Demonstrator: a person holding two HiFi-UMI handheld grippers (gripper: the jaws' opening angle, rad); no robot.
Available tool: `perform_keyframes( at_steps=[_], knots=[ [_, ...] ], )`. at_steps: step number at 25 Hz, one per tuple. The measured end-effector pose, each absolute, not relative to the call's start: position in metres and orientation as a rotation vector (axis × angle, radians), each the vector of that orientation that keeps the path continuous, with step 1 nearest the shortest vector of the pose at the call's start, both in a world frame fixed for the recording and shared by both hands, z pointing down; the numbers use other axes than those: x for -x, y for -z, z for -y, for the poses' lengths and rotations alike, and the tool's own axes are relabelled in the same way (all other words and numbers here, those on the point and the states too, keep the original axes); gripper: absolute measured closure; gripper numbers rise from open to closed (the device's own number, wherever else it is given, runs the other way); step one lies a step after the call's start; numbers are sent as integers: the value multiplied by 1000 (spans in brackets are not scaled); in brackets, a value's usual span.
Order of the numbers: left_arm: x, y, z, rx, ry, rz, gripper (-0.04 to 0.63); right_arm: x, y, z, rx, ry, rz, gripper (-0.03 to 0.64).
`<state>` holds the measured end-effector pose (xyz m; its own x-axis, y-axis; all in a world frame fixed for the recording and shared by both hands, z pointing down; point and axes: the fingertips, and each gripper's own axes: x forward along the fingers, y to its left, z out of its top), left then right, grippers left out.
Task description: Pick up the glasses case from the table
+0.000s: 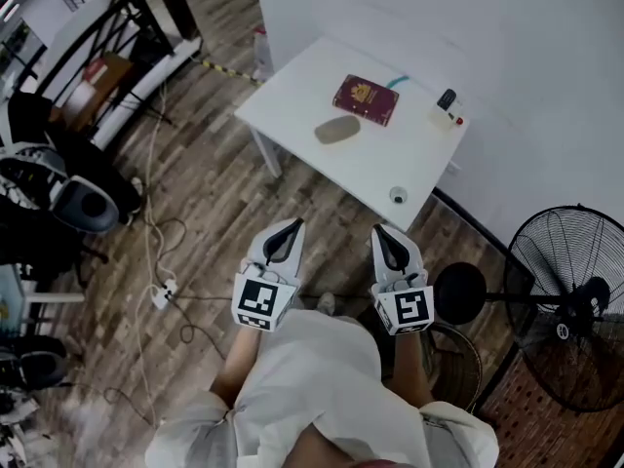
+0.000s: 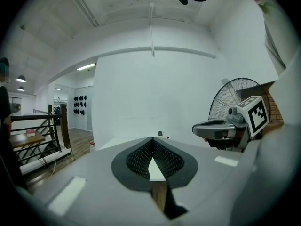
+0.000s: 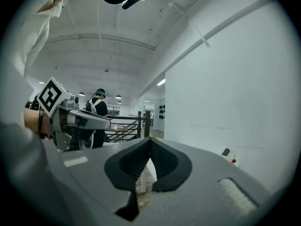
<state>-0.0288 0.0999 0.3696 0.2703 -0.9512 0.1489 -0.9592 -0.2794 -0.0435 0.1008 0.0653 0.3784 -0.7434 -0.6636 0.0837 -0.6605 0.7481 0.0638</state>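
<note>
The glasses case [image 1: 337, 129], a grey-brown oval, lies on the white table [image 1: 292, 96] near its left middle. My left gripper [image 1: 289, 228] and right gripper [image 1: 387, 236] are held side by side over the wooden floor, short of the table's near corner, both pointing toward it. Both are shut with nothing between the jaws. In the left gripper view the left gripper [image 2: 151, 139] has its tips together and the table [image 2: 117, 142] edge shows beyond. In the right gripper view the right gripper [image 3: 150, 141] also has its tips together.
On the table lie a dark red booklet [image 1: 366, 99], a small white box with a black device [image 1: 447, 110] and a small round cap [image 1: 398, 195]. A standing fan [image 1: 575, 305] is at the right, cables [image 1: 161, 261] trail on the floor at left, and a white wall stands behind the table.
</note>
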Motion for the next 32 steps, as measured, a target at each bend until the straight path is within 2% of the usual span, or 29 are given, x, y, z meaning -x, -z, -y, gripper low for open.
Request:
perform_keyframes(
  at_steps=[18,32],
  knots=[
    [39,-381,0,-2489,-215,1816,577,-73,-400,20,-1039,-9,2837,612],
    [94,-396,144,-2553,-276,1682,577,-17,-405,146,-1137,-55,2749,612]
  ],
)
